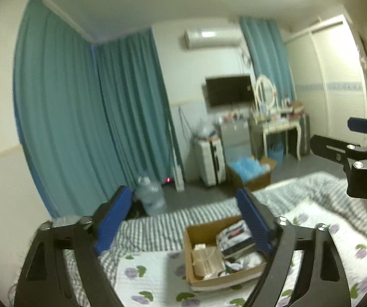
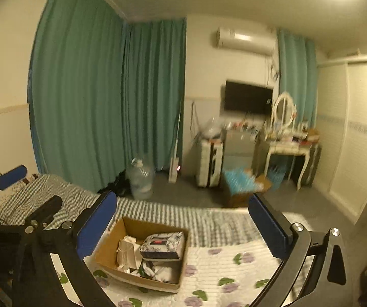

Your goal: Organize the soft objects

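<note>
Both the left gripper (image 1: 183, 217) and the right gripper (image 2: 183, 225) hang with jaws wide apart, holding nothing. Below them a cardboard box (image 2: 106, 252) sits on the floral quilt (image 2: 234, 268), holding what look like folded fabric items (image 2: 164, 245), though blur hides detail.

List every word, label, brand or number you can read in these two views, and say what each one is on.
"DA": white letters on the black body of the right gripper, cut off by the frame edge in the left wrist view.
Red label on the patterned pouch in the cardboard box: too blurred to read.
Sticker on the television corner: too small to read.
Nothing else legible; the left gripper shows no text.
</note>
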A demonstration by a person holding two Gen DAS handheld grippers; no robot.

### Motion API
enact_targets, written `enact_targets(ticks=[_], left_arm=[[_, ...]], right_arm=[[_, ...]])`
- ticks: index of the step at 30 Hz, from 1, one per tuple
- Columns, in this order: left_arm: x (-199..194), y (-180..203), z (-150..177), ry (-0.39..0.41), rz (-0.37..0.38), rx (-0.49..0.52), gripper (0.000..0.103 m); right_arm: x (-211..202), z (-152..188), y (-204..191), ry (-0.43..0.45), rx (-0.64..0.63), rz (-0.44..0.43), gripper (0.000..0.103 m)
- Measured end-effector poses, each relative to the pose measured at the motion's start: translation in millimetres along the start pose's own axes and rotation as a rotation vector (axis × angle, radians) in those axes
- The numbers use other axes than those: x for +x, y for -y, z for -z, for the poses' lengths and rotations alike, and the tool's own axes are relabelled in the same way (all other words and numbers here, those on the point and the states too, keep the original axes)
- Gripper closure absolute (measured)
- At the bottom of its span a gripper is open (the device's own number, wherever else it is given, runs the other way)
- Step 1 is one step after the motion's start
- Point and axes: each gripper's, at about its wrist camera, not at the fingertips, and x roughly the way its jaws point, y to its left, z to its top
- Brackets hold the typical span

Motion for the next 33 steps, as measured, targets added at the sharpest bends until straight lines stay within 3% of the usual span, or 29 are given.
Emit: enact_targets(ticks=[4,9,14,19,23,26,33], left_arm=[[-53.0,-14.6,-11.7,0.107,0.009,-0.059,0.0],[-85.2,-21.9,-5.8,0.156,0.012,-0.083,0.0],[-91.8,-20.4,18.8,0.159,0.025,-0.111,0.0],[-73.7,-15.7,60.6,0.113,0.017,-0.141,0.0],[-50.6,-11.6,106.6,0.064,-0.016,-0.166,0.0],[-35.7,-11.9,127.5,0.027,-0.002,-0.201,0.0],[-22.9,-10.7,148.3,-0.039,0.005,-0.2,0.0]], right_arm=[[-54.6,-10.7,-4.2,0.065,-0.008,0.0,0.0],[-100.8,-1.5,-11.6,0.114,-0.017,-0.01,0.0],[-118.0,27.7,-16.1,0.149,0.021,-0.015,0.0],[-93.7,77.8,-16.4,0.154,0.057,-0.029,0.0],[-49.7,129.9,-19.7,0.094,0.039,0.022,0.0],[-22.1,166.7,-18.3,0.011,0.056,0.003,0.0],[4.5,189.3,-20.0,-0.074,0.063,-0.01,0.0]])
